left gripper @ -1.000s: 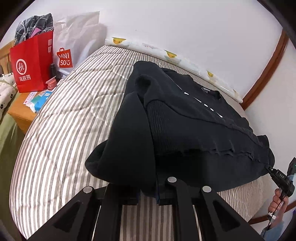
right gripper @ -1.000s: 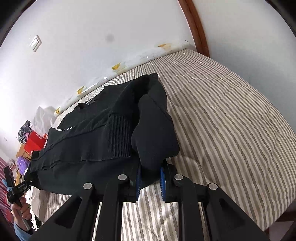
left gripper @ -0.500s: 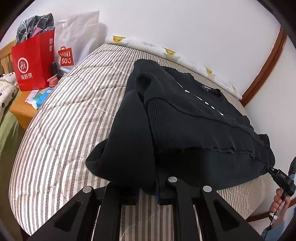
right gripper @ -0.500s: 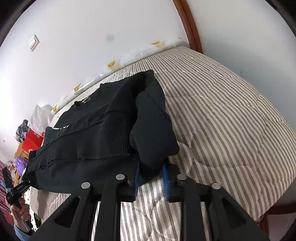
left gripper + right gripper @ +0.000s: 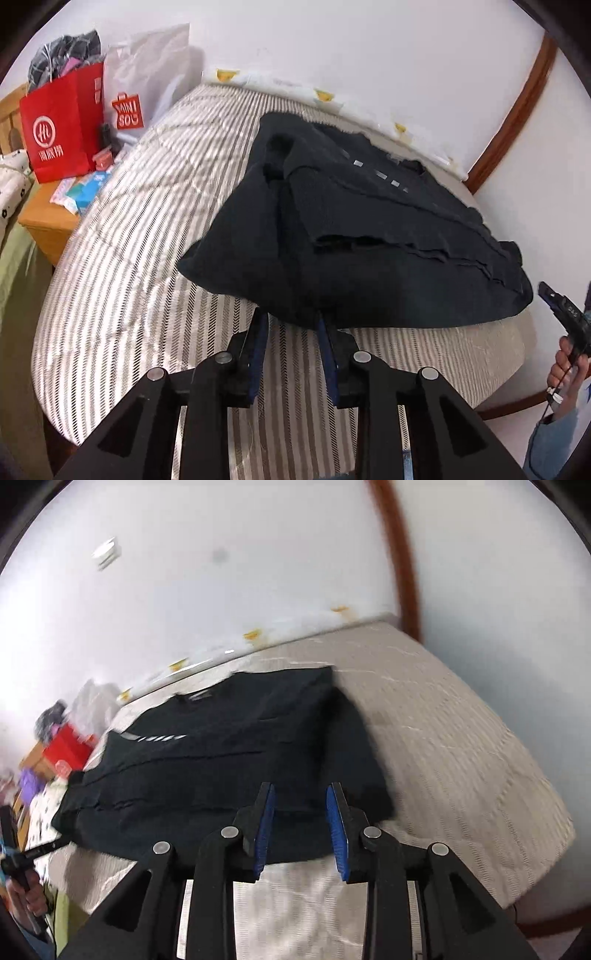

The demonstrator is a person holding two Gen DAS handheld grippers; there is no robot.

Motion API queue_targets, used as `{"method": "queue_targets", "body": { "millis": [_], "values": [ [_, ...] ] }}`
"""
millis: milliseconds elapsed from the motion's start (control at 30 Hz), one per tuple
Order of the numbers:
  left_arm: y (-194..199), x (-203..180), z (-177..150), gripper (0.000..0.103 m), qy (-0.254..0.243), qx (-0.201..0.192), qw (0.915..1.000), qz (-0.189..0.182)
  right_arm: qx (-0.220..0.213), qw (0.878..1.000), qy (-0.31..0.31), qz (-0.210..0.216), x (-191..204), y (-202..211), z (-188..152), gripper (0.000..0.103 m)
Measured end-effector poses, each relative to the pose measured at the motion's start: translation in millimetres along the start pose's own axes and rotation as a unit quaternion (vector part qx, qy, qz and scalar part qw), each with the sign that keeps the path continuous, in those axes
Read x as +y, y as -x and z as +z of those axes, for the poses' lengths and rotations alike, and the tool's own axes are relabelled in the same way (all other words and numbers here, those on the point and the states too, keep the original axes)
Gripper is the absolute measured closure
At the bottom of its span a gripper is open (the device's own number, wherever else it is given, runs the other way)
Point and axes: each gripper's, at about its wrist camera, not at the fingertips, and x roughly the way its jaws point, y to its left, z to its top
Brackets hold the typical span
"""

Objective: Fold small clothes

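A black sweater (image 5: 369, 229) lies on the striped bed (image 5: 140, 236), its sleeves folded in over the body. It also shows in the right wrist view (image 5: 229, 746). My left gripper (image 5: 291, 325) is open, its blue pads at the sweater's near hem with the left sleeve edge draped over the tips. My right gripper (image 5: 301, 797) is open, with the hem and right sleeve lying flat just beyond its tips. The right wrist view is blurred.
A red paper bag (image 5: 61, 125) and a white Miniso bag (image 5: 144, 88) stand beside the bed on a wooden nightstand (image 5: 48, 225). The white wall runs along the bed's far side. The other hand and gripper show at the frame edge (image 5: 565, 321).
Both grippers have opened and let go of the sweater's hem. The sweater has dropped flat on the bed. Both grippers have pulled back a little.
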Motion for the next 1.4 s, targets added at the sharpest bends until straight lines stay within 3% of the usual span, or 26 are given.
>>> {"method": "queue_targets", "body": {
  "millis": [133, 367, 700, 900, 1400],
  "values": [
    [12.6, -11.1, 2.4, 0.078, -0.019, -0.012, 0.9994, -0.027, 0.031, 0.999, 0.022, 0.015, 23.4, -28.1, -5.4, 0.076],
    [-4.5, -31.8, 17.9, 0.078, -0.042, -0.003, 0.9986, -0.031, 0.082, 0.996, 0.022, 0.008, 29.9, -65.2, -22.0, 0.082],
    [-43.0, -55.0, 29.2, 0.078, -0.075, 0.022, 0.9969, -0.007, 0.067, 0.997, 0.037, -0.025, 34.4, -77.0, -21.3, 0.090],
    [-44.0, -61.5, 36.4, 0.078, -0.094, 0.007, 0.9955, 0.009, 0.039, 0.992, 0.085, -0.083, 52.6, -78.1, -14.2, 0.091],
    [-71.2, -70.5, 93.6, 0.075, -0.074, -0.011, 0.9972, -0.004, 0.055, 0.997, 0.012, -0.042, 40.6, -125.4, 47.2, 0.090]
  ]
}}
